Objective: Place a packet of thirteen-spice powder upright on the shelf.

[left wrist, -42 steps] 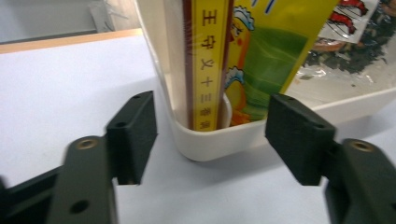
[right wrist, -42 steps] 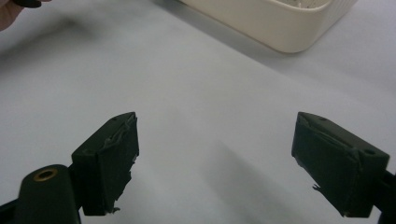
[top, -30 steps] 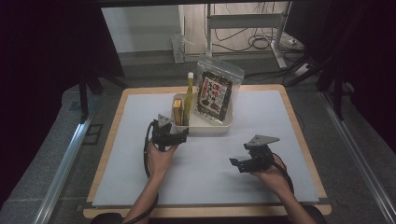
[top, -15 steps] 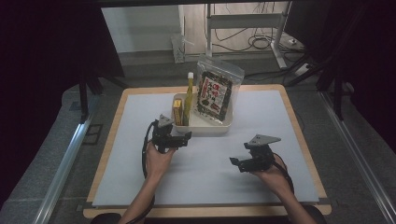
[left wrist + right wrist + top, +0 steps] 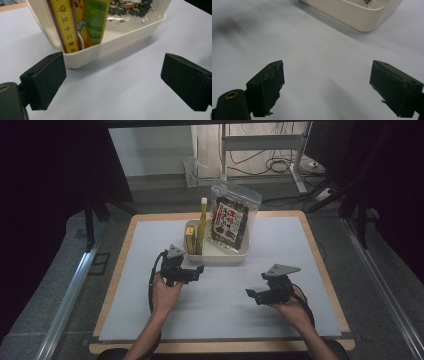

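A cream tray [image 5: 220,258] stands mid-table and holds a yellow box [image 5: 190,241], a slim bottle of yellow liquid [image 5: 202,222] and a clear bag of dark snacks [image 5: 231,219]. My left gripper [image 5: 198,270] hovers just in front of the tray's near left corner. Its jaws have just been opening, with nothing between them. In the left gripper view the open gripper [image 5: 113,80] faces the tray wall [image 5: 120,42], the yellow box [image 5: 66,25] and the bottle's green label [image 5: 96,20]. My right gripper [image 5: 251,294] is open and empty over bare mat [image 5: 327,85], short of the tray's corner [image 5: 359,17].
A pale grey mat [image 5: 150,245] covers the wooden tabletop [image 5: 127,235]. Metal rails [image 5: 65,305] run along both sides of the table. Desk legs and cables [image 5: 270,160] lie on the floor beyond the far edge.
The left gripper has drawn back slightly from the tray toward the person. The right hand has kept still.
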Demonstrator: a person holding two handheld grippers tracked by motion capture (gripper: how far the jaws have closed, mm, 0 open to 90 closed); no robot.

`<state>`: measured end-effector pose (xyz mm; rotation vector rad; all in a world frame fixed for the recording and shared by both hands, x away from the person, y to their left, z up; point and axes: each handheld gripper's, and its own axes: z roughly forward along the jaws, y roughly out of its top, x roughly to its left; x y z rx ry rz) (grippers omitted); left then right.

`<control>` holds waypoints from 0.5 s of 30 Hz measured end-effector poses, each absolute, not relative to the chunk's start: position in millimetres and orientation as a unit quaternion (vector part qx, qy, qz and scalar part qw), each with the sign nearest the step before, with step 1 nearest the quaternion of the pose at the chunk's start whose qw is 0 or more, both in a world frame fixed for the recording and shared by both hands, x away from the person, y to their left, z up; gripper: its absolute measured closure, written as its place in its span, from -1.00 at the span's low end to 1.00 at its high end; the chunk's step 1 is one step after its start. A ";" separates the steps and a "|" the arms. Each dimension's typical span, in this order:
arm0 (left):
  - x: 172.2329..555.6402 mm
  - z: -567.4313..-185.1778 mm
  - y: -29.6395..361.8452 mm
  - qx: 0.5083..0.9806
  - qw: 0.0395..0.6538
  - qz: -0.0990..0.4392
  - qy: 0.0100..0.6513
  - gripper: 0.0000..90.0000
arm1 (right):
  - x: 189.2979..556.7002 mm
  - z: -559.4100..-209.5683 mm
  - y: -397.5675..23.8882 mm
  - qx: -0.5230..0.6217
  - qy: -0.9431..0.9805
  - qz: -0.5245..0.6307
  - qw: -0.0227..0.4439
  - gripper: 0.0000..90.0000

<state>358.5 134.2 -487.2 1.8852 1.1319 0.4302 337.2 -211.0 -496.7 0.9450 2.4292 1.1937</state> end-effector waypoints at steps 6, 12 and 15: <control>352.6 -484.2 133.0 0.773 0.430 0.167 0.436 -0.88 | 337.4 -495.3 -212.5 0.329 0.837 0.415 0.139 -0.75; 343.1 -482.8 133.6 0.787 0.422 0.164 0.420 -0.90 | 335.7 -493.3 -214.3 0.329 0.837 0.414 0.142 -0.79; 338.3 -482.5 135.1 0.791 0.418 0.165 0.415 -0.90 | 333.7 -492.2 -215.4 0.327 0.838 0.413 0.145 -0.80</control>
